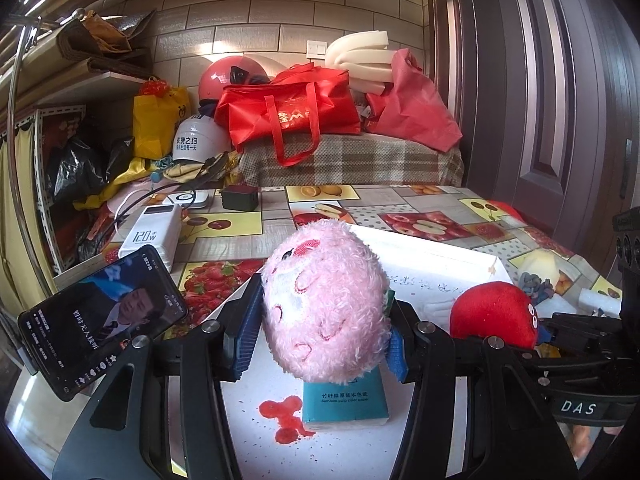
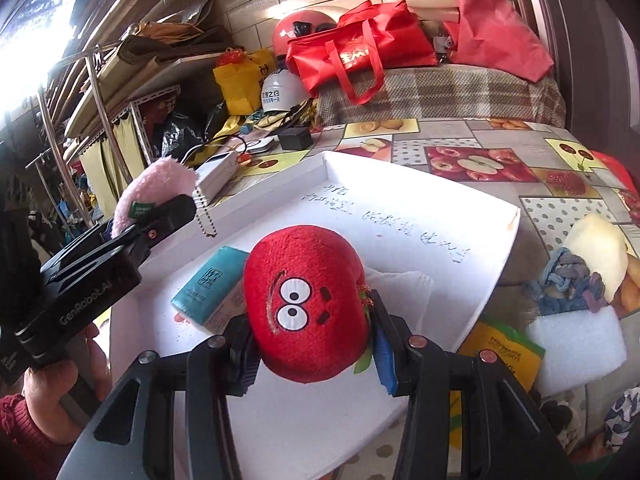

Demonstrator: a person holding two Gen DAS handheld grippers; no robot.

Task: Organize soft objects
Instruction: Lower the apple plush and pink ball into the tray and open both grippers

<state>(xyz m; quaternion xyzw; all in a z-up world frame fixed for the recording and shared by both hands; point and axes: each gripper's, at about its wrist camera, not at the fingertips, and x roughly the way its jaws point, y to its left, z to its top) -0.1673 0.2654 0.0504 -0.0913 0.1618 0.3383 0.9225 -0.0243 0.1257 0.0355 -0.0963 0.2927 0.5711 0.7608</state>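
Left gripper clamps pink plush; right gripper clamps red plush

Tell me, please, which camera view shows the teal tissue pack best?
The right wrist view: the teal tissue pack lies mostly uncovered on the white tray. In the left wrist view, the pink plush toy hides its upper part.

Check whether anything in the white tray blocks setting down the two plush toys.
Only the teal tissue pack lies in the white tray, under the pink plush. The red plush has bare tray floor ahead.
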